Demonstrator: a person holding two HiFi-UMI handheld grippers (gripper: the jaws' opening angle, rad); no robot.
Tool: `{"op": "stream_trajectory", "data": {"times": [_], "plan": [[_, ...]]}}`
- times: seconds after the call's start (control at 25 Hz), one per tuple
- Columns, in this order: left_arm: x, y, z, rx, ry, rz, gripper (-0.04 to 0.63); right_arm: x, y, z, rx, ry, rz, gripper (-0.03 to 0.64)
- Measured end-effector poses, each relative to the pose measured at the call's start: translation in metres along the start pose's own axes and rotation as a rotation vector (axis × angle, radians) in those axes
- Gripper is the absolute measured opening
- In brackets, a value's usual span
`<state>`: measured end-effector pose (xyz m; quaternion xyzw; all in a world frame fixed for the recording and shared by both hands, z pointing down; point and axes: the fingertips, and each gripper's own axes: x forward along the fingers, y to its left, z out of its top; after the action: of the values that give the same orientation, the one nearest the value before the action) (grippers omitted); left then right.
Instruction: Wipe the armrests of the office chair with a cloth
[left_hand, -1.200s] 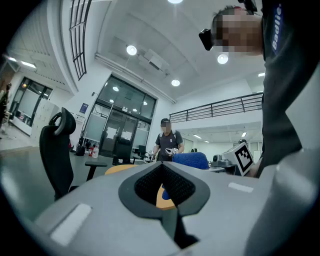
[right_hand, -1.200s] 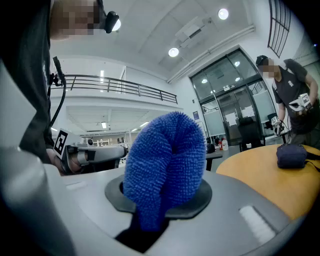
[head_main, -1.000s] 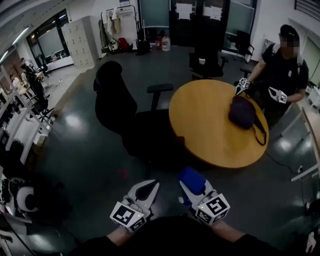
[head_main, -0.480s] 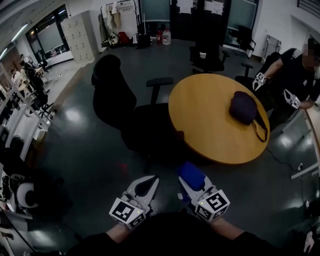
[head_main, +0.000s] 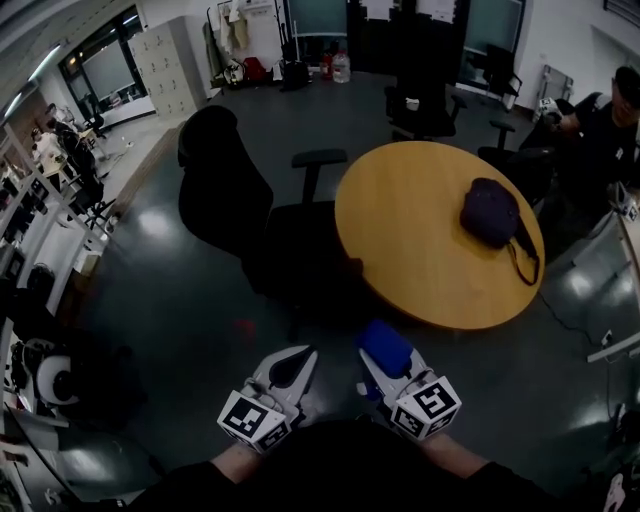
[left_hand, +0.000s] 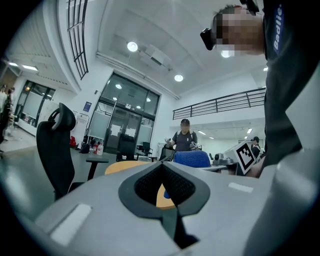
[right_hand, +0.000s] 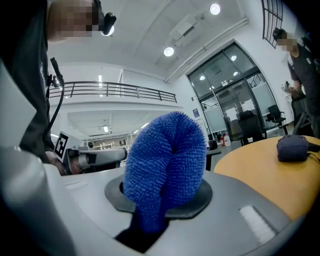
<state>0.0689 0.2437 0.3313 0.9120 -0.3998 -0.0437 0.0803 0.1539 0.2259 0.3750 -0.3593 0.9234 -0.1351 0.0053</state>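
Note:
A black office chair (head_main: 262, 222) stands on the floor ahead, left of the round table, its far armrest (head_main: 319, 157) raised on a post; in the left gripper view the chair (left_hand: 56, 150) and that armrest (left_hand: 96, 161) show at left. My right gripper (head_main: 378, 356) is shut on a folded blue cloth (head_main: 385, 348), which bulges out of the jaws in the right gripper view as a blue cloth (right_hand: 167, 167). My left gripper (head_main: 290, 366) is shut and holds nothing. Both grippers hang close to my body, well short of the chair.
A round wooden table (head_main: 400, 230) carries a dark purple bag (head_main: 490, 215). A person (head_main: 605, 125) sits at the far right. More black chairs (head_main: 420, 105) stand behind the table. Desks and people line the left side; lockers (head_main: 160, 65) stand at the back.
The view has crept forward a little. The person at the right has moved off toward the frame edge. Both grippers keep their places and states.

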Motion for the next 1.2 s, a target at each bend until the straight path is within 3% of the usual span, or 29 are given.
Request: {"op": "stream_trajectory", "data": {"times": [0.24,0.4,0.52,0.68,0.96,1.08,1.2], "plan": [[0.015,-0.006,-0.010,0.017,0.031,0.062,0.015,-0.011,-0.022,-0.005,0.019,0.003,0.030,0.104],[0.029,-0.011,-0.005,0.019,-0.028,0.076,0.015,-0.017,-0.040,-0.007,0.025,0.005,0.038,0.104],[0.033,-0.003,-0.012,0.032,0.016,0.105,0.015,-0.015,-0.050,-0.008,0.036,0.008,0.039,0.104],[0.040,0.016,-0.007,0.044,0.010,0.127,0.015,-0.002,-0.060,-0.008,0.036,0.017,0.041,0.104],[0.061,0.076,-0.005,0.042,-0.005,0.118,0.015,0.051,-0.083,-0.010,0.025,0.053,0.028,0.104],[0.077,0.116,0.008,0.035,-0.071,0.084,0.015,0.088,-0.097,-0.007,0.020,0.060,0.001,0.104],[0.096,0.167,0.011,0.027,-0.036,0.084,0.015,0.128,-0.115,0.002,0.015,0.066,-0.032,0.104]]}}
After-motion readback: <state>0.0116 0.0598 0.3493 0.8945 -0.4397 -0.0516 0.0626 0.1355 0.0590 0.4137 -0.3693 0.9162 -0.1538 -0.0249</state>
